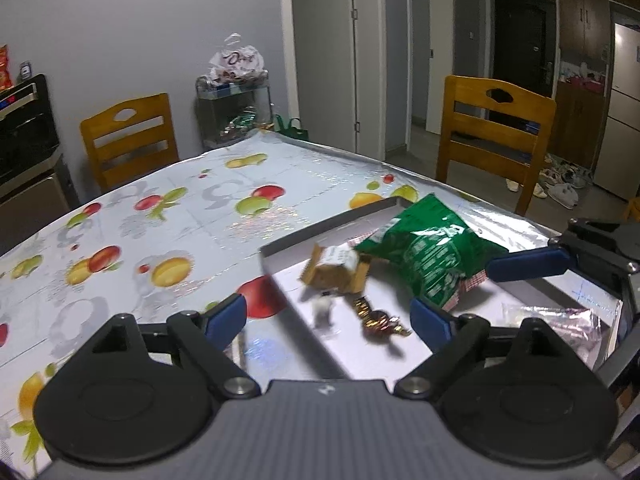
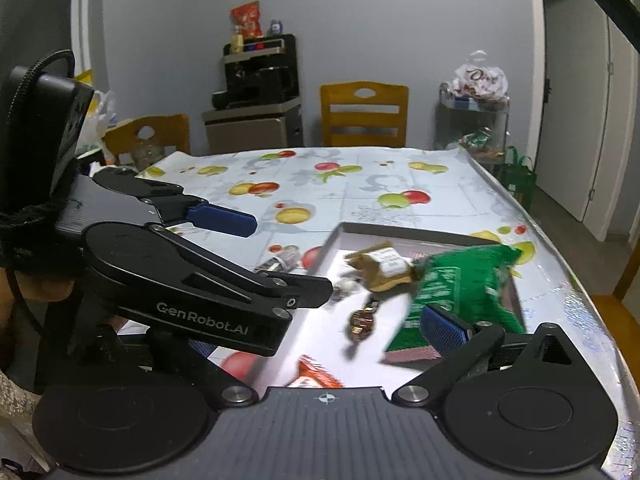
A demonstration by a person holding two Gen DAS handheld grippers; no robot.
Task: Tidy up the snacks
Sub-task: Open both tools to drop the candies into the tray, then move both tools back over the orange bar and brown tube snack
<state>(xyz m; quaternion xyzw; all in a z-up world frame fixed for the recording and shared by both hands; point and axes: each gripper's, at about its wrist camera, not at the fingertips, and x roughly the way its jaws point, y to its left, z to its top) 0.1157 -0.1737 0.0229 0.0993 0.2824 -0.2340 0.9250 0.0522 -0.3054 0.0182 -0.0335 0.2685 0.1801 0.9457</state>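
Both grippers, left gripper and right gripper, are held wide apart over the tray. Snacks are piled inside; the green bag could be knocked over the rim.

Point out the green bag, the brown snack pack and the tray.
green bag (image 1: 432, 252), left wrist view, middle of its face
brown snack pack (image 2: 384, 266), right wrist view, white label
tray (image 1: 328, 226), left wrist view, far rim

My left-wrist view: low over worktop, facing doorway. My right-wrist view: low, close, facing grey wall. Both share tray, green bag.
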